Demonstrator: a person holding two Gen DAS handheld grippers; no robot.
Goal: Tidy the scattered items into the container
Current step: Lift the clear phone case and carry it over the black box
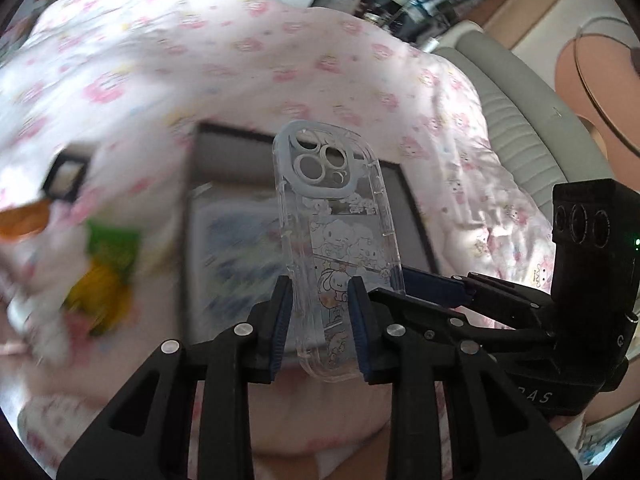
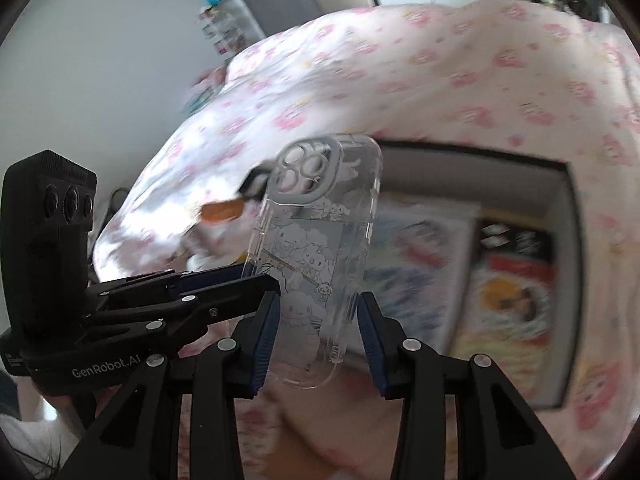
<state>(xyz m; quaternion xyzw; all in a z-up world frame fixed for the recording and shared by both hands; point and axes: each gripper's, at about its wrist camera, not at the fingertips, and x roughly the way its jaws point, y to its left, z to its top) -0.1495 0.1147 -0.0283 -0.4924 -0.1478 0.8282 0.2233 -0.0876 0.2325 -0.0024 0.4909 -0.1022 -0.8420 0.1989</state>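
Left wrist view, left to right: blurred orange (image 1: 24,220), green (image 1: 114,246) and yellow (image 1: 98,294) items lie on the pink-printed bedding (image 1: 200,52). Centre: dark-rimmed container (image 1: 416,216), flat printed packet inside, blurred. In front of it, a clear phone case (image 1: 336,236) with cartoon line drawings stands upright, camera cut-outs at top. Left gripper (image 1: 318,316) has its blue pads (image 1: 282,320) pressed on the case's lower part from either side, jaws narrowly set; the case is up off the bedding, over the container's near edge. Right of that, the right gripper (image 1: 434,286) reaches in sideways, its blue pad touching the case's right edge. Grey ribbed surface (image 1: 520,120) at far right.

Right wrist view, left to right: left gripper (image 2: 244,276) comes in from the left, camera block (image 2: 48,240) behind it, fingers meeting the case's left edge. Orange item (image 2: 222,210) blurred beyond. Centre: phone case (image 2: 320,248), tilted slightly right. Right gripper (image 2: 318,320) pads (image 2: 264,336) bracket its lower half, jaws narrow; firm contact cannot be told on the right pad. Right: container (image 2: 560,216) holding colourful printed packets (image 2: 512,292).
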